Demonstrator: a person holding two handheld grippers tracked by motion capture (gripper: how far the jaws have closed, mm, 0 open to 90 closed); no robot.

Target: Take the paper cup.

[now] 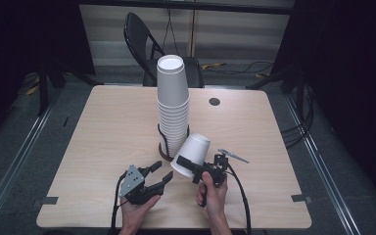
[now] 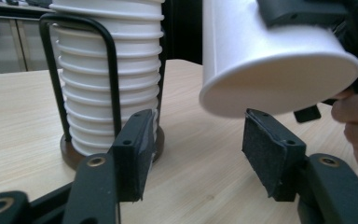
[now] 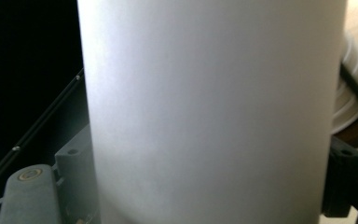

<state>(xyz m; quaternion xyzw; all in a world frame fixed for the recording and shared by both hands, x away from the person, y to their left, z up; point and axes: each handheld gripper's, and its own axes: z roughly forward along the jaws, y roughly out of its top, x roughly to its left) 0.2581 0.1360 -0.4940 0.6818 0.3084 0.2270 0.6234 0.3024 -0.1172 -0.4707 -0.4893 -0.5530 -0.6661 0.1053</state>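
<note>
On the worktop [image 1: 103, 142], a tall cup stack [image 1: 173, 98] in its black wire holder [image 2: 109, 70] rises just left of the tilted white cup [image 1: 192, 154] clamped in the right gripper [image 1: 201, 170] fingers; left gripper [image 1: 157, 175] fingers stand apart, empty, beneath its rim.

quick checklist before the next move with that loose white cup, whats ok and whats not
1. Right hand-held gripper clamped on the loose white cup: ok, held near its rim.
2. Cup clear of the table: ok, tilted in the air.
3. Left hand-held gripper free to take it: ok, nothing between its pads.
4. Left hand-held gripper lined up under the cup's rim: cannot tell, the rim hangs just above one pad.
5. Stack of cups steady in its black holder: ok, upright.
6. Held cup clear of the stack: cannot tell, very close.
</note>
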